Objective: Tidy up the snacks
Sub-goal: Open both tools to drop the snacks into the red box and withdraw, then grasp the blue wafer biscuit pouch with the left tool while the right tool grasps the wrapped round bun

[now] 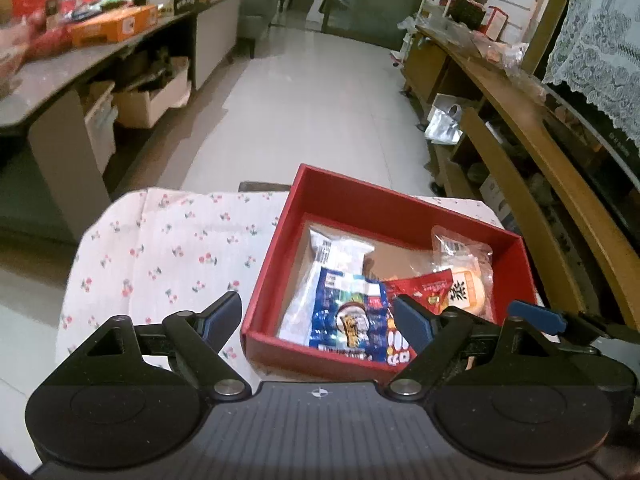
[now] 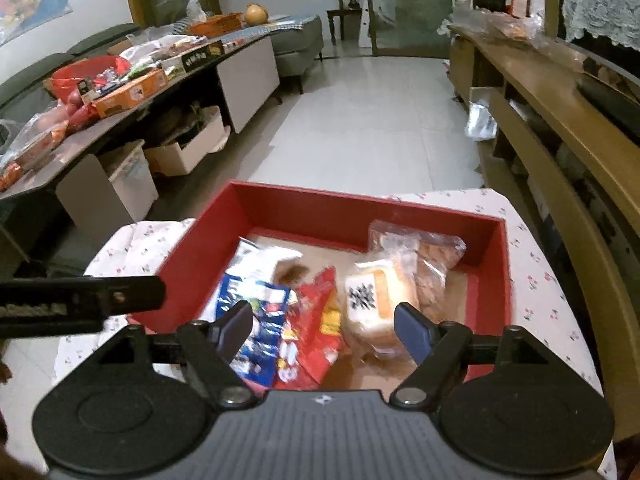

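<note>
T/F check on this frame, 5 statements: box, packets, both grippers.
1. The red box sits on a floral cloth. True.
2. The box is empty. False: it holds several snack packets, among them a blue packet and a red packet.
3. The left gripper grips the blue packet. False: its jaws stand open with nothing pressed between them.
4. The right gripper is open above the box's contents. True.
5. The bread packet lies on the cloth outside the box. False: it is inside the box.
</note>
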`<action>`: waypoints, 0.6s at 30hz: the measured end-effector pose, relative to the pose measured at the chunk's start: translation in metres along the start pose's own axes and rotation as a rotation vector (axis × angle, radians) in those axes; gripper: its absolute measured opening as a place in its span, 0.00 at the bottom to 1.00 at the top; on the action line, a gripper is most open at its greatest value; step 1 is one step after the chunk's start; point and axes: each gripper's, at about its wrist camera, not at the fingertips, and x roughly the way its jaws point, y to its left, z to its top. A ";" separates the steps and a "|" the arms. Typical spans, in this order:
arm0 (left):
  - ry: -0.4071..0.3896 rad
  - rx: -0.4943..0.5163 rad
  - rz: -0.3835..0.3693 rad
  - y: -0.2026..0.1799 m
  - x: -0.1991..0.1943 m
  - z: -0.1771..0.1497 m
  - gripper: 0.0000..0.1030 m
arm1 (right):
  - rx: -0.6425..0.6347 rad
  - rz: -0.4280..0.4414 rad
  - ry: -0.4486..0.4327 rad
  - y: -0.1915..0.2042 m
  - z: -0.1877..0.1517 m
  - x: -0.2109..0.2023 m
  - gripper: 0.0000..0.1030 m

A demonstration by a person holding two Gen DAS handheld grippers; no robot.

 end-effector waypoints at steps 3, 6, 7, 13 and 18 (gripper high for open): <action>0.002 0.001 -0.022 0.005 -0.002 -0.007 0.85 | 0.051 0.007 0.004 -0.010 -0.002 -0.003 0.80; 0.015 -0.008 -0.048 0.011 -0.003 -0.010 0.85 | 0.075 0.014 0.007 -0.014 -0.005 -0.007 0.80; 0.016 -0.010 -0.056 0.013 -0.005 -0.011 0.85 | 0.084 0.013 0.005 -0.015 -0.007 -0.009 0.80; 0.063 0.047 -0.077 0.019 -0.010 -0.031 0.85 | 0.092 0.014 0.016 -0.009 -0.021 -0.024 0.80; 0.148 0.106 -0.081 0.024 -0.013 -0.065 0.85 | 0.062 0.013 0.044 0.004 -0.043 -0.039 0.80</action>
